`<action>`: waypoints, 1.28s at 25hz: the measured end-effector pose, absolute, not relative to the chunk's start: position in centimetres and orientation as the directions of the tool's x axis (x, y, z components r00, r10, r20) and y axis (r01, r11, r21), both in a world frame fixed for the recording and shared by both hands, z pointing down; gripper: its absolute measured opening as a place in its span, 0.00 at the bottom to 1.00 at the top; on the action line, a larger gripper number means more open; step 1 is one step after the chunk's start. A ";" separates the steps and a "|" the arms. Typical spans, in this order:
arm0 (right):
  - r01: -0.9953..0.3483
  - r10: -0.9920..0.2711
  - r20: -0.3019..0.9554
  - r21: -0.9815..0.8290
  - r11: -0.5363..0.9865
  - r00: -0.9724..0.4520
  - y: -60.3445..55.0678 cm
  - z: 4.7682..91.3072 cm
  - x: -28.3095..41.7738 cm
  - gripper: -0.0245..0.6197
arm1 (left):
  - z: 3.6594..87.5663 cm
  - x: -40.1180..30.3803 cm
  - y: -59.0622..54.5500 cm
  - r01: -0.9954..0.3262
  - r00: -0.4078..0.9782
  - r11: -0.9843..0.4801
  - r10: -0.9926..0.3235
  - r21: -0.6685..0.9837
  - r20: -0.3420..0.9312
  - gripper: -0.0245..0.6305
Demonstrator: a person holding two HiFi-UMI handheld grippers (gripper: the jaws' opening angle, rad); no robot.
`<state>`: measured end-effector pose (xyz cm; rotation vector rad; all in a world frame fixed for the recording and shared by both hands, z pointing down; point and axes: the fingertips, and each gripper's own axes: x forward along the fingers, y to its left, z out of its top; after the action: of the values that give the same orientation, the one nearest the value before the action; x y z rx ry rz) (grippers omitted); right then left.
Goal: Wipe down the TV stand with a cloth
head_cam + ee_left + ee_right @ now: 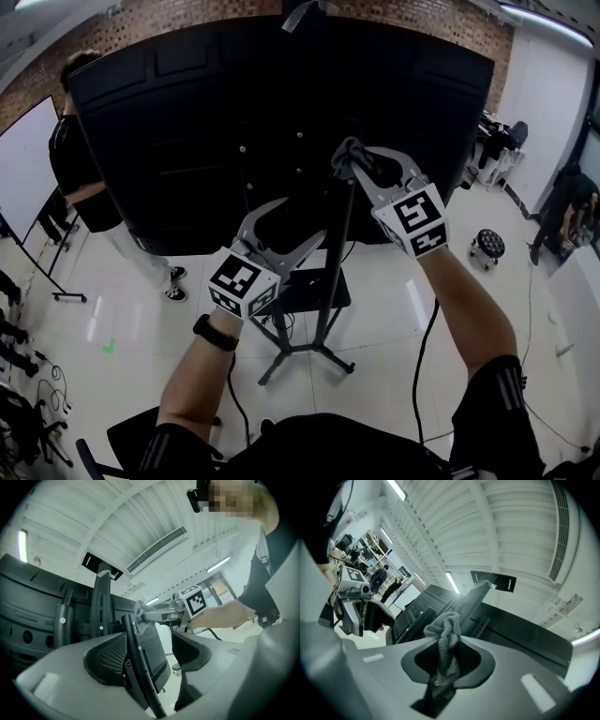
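Observation:
The TV stand's black pole [339, 253] rises from splayed legs [309, 352] to the back of a big black TV [216, 112]. My right gripper [353, 161] is raised against the upper pole, shut on a crumpled grey cloth [446, 637] that sticks out past its jaws [447, 656]. The cloth [349, 153] touches the pole just under the TV mount. My left gripper [307, 223] is lower, open, with its jaws on either side of the pole [136, 660]. In the left gripper view the right gripper [140, 614] shows above, cloth in its tips.
A small black shelf [323, 289] sits on the stand below my left gripper. One person [80, 178] stands at the left by a whiteboard [23, 169]; another [567, 202] bends at the right. A round stool [487, 246] and floor cables [427, 356] lie nearby.

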<state>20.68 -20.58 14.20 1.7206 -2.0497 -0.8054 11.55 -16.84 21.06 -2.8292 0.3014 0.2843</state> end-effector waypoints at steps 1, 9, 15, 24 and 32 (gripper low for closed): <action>-0.792 -0.975 -0.096 0.603 0.101 -0.198 -21.1 13.7 21.6 0.14 | 20.4 12.0 -17.0 -0.235 0.957 -0.938 -0.178 -0.255 -0.229 0.53; -0.780 -0.984 -0.077 0.621 0.080 -0.162 -24.8 10.3 25.7 0.14 | 16.4 14.7 -19.4 -0.274 0.942 -0.924 -0.202 -0.267 -0.267 0.53; -0.763 -0.983 -0.067 0.640 0.087 -0.169 -26.5 11.0 26.6 0.14 | 17.1 16.1 -20.8 -0.308 0.938 -0.910 -0.242 -0.276 -0.250 0.53; -0.771 -0.985 -0.034 0.627 0.111 -0.170 -26.9 15.6 27.8 0.14 | 22.0 18.2 -21.2 -0.295 0.951 -0.921 -0.257 -0.255 -0.173 0.52; -0.789 -0.985 -0.022 0.603 0.122 -0.170 -26.2 20.2 27.1 0.14 | 25.0 18.8 -21.7 -0.281 0.958 -0.933 -0.256 -0.225 -0.131 0.52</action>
<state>27.09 -26.20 20.20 1.7180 -2.0238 -0.6997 18.82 -21.73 25.01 -2.8665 0.3992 0.1460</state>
